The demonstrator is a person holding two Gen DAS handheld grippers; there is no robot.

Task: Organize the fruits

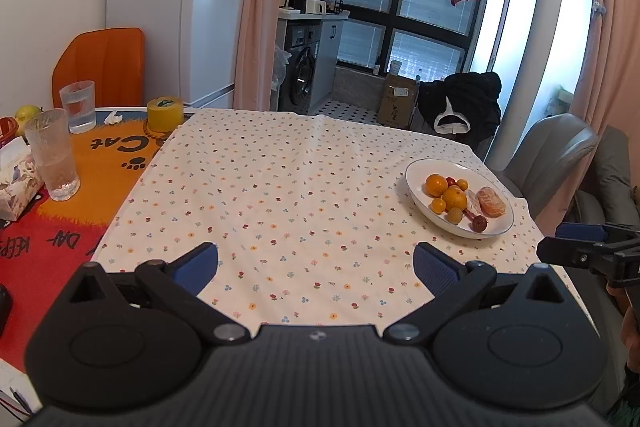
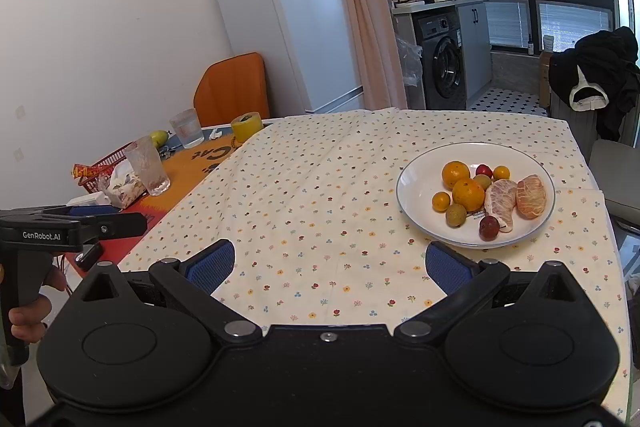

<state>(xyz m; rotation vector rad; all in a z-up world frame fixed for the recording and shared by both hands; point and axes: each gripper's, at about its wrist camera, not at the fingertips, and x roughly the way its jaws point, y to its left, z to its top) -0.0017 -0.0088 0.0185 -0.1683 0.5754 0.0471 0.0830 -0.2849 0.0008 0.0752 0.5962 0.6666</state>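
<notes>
— Nearest the lens, what shows?

— Both grippers, hovering over the flowered tablecloth [image 2: 304,187]. Left gripper [image 1: 316,265] has its 2 blue pads spread wide with only cloth between them. Right gripper [image 2: 330,267] is the same: jaws wide apart, nothing held.

— And the fruit?

— All of it sits on the white plate [image 2: 416,195], which rests on the cloth toward the table's right edge, just ahead of the right gripper's right-hand pad and well to the right of the left gripper. On it: 2 larger oranges [image 2: 468,193] touching each other, small yellow-orange fruits around them, 2 small red fruits [image 2: 489,227], 1 at the near rim and 1 at the far side, and 2 peeled citrus pieces [image 2: 531,196] side by side on the right.

— Anything else on the table?

— At the left, off the cloth, on an orange mat [image 1: 80,195]: 2 drinking glasses [image 1: 52,153], a yellow tape roll [image 1: 165,113], a tissue box [image 1: 16,187]. A hand [image 2: 24,319] grips the left gripper's handle in the right wrist view.
</notes>
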